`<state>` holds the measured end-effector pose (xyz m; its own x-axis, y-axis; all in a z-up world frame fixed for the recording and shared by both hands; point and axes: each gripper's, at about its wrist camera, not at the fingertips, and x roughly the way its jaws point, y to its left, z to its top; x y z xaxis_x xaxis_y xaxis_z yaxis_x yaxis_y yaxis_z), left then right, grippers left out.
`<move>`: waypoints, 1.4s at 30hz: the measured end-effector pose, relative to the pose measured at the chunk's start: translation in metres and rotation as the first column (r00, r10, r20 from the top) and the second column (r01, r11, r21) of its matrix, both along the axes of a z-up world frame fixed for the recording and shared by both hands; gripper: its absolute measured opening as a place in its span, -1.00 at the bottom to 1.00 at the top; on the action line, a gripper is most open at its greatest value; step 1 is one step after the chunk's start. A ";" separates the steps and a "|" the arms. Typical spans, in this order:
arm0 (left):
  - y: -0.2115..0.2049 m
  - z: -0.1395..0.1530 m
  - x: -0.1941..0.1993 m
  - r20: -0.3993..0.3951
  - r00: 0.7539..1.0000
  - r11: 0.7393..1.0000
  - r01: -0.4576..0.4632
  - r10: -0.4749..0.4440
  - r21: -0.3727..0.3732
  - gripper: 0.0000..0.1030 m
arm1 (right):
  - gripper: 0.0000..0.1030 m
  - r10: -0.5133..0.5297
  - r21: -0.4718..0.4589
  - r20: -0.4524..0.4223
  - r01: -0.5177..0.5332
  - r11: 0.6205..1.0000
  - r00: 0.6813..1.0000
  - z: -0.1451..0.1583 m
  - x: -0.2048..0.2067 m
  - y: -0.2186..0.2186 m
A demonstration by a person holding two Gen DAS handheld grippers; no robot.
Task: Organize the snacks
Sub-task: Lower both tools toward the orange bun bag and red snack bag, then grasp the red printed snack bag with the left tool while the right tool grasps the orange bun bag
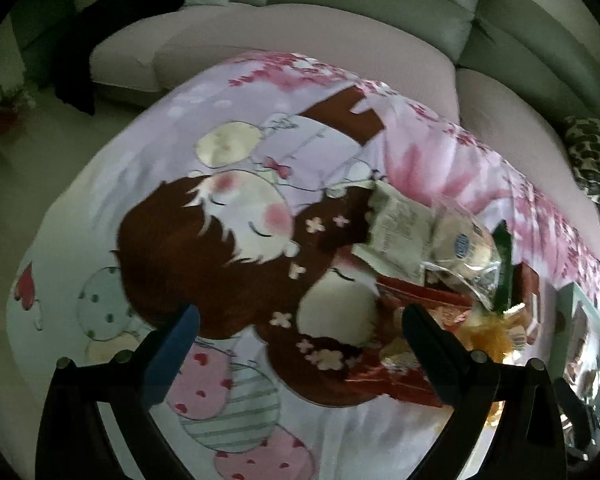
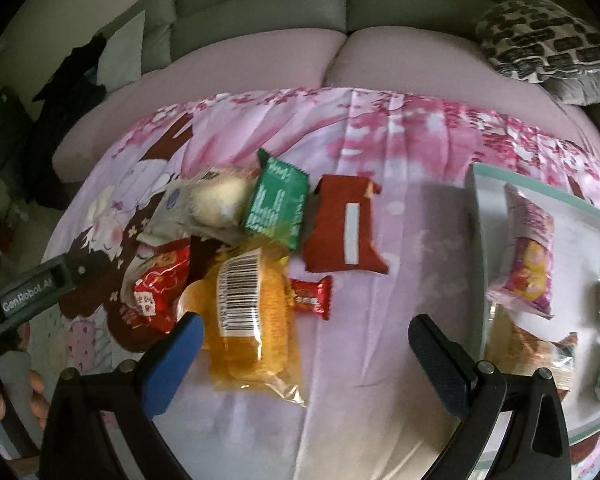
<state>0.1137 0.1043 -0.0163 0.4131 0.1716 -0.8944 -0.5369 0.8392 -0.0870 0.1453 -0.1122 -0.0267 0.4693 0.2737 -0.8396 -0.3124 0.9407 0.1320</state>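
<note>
I hold both tools over a worktop [image 2: 380, 360] covered with a pink cartoon cloth [image 1: 220, 240]. My right gripper [image 2: 306, 364] has its jaws wide apart with nothing in them. My left gripper [image 1: 300, 354] is the same, jaws apart and empty.

The loose snacks sit in a heap ahead of my right jaws and to their left. I think they lie there because they are not sorted yet. The yellow cake pack [image 2: 252, 320] lies closest, touching the inner side of my left jaw. It has a barcode on it, but the numbers are too blurry to read. Just past it is a small red candy [image 2: 312, 298]. Farther ahead are a green packet [image 2: 278, 204], a dark red packet [image 2: 346, 228] and a clear bun bag [image 2: 216, 204].

To the right of my right jaw is a pale green tray [image 2: 478, 240]. A pink snack bag [image 2: 530, 256] already lies in it, so I guess the tray is where the snacks go.

My left tool shows at the left edge, and its side reads "GenRobot".
</note>
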 end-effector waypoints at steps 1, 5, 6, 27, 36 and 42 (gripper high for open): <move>-0.003 -0.001 0.002 -0.003 1.000 1.000 0.015 -0.015 -0.002 0.96 | 1.00 0.003 -0.010 -0.002 -0.003 1.000 1.000 -0.002 0.001 0.002; -0.013 -0.006 0.008 -0.019 0.997 0.998 0.069 -0.069 -0.015 0.96 | 1.00 0.013 -0.027 -0.029 -0.013 1.000 1.000 -0.012 0.003 0.008; -0.015 -0.008 0.010 -0.023 0.997 0.997 0.078 -0.079 -0.016 0.96 | 1.00 0.017 -0.032 -0.035 -0.018 0.999 0.999 -0.015 0.003 0.009; -0.041 -0.022 0.027 -0.061 0.979 0.980 0.193 -0.196 -0.047 0.96 | 1.00 0.039 -0.064 -0.074 -0.044 0.997 0.996 -0.037 0.006 0.021; -0.042 -0.030 0.030 -0.077 0.973 0.975 0.210 -0.216 -0.074 0.28 | 0.89 0.046 -0.054 -0.051 -0.049 0.997 0.998 -0.031 0.004 0.024; -0.046 -0.026 0.030 -0.056 0.971 0.970 0.225 -0.231 -0.087 0.00 | 0.21 0.068 -0.014 -0.055 -0.069 0.998 0.996 -0.026 0.002 0.027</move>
